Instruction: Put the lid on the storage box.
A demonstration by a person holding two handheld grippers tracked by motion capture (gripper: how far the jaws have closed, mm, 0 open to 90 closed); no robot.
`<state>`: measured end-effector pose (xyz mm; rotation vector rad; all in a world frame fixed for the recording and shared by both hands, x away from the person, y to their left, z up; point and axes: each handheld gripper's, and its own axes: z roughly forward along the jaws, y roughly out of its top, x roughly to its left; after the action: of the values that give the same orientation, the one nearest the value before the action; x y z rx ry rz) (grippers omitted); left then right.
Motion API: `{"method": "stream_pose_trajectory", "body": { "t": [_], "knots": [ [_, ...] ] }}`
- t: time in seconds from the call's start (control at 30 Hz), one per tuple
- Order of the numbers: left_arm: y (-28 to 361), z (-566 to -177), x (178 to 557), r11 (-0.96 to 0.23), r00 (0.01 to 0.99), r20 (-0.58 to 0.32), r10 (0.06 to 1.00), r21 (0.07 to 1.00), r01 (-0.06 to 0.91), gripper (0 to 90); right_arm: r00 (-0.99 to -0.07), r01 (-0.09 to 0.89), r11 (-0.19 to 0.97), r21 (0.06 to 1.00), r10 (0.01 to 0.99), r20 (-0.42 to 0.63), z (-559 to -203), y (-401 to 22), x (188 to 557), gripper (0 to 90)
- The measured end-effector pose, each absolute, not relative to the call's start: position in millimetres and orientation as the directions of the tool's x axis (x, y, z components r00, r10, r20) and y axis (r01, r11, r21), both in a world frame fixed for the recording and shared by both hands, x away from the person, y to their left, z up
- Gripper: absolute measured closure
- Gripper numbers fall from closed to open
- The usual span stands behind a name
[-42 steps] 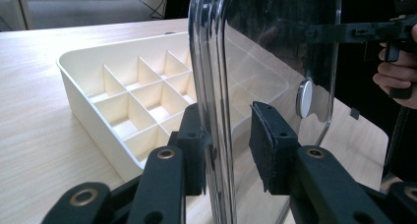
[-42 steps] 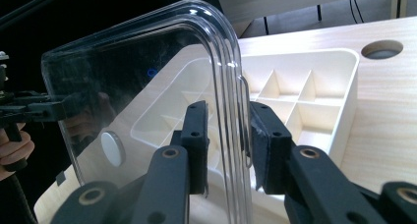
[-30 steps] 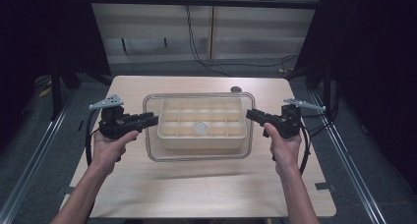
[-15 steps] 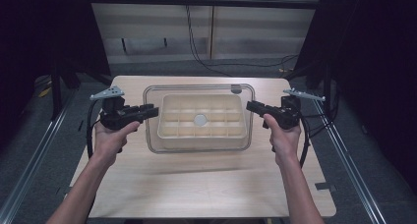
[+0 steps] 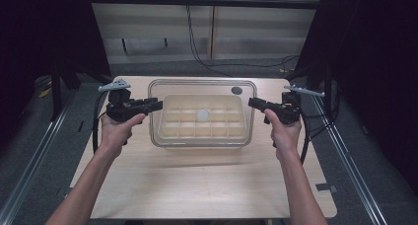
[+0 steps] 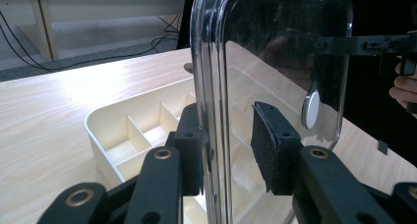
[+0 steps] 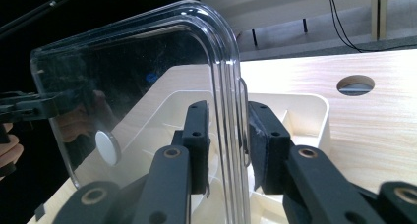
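Grippers first: we are holding the left gripper (image 5: 158,105) and the right gripper (image 5: 250,103) at opposite short edges of a clear plastic lid (image 5: 202,84). In the left gripper view, we are seeing the lid's rim (image 6: 211,111) standing between the two black pads; one pad (image 6: 193,135) is lying against the rim, while the other pad (image 6: 268,145) is showing a visible gap to it, the jaws having just been easing apart slightly, so we are not reading a firm pinch there. In the right gripper view, both pads (image 7: 197,135) are sitting close on either side of the rim (image 7: 231,116), clamping that edge.

In the high view, we are seeing the lid held roughly level above a cream divided tray (image 5: 170,129), which is resting on the wooden table (image 5: 197,185). The lid is overlapping the tray outline and extending past it on all sides. A white round knob (image 5: 202,115) is sitting at the lid's middle. A dark round hole (image 5: 236,90) in the table is visible through the lid near its far right corner. Both hands (image 5: 118,131) are gripping the tool bodies.
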<state>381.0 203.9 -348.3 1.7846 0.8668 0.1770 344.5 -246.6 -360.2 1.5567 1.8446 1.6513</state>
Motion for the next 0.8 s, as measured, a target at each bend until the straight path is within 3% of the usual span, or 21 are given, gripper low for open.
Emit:
{"method": "stream_pose_trajectory", "body": {
  "t": [0.8],
  "knots": [
    [199.0, -358.4, 410.7, -0.14, 0.691, -0.309, 0.654, 0.847, 0.512, 65.4, -0.388, 0.571, -0.191, 0.798, 0.794, 0.467, -367.3, -249.9, 381.2, 73.2]
  ]
}}
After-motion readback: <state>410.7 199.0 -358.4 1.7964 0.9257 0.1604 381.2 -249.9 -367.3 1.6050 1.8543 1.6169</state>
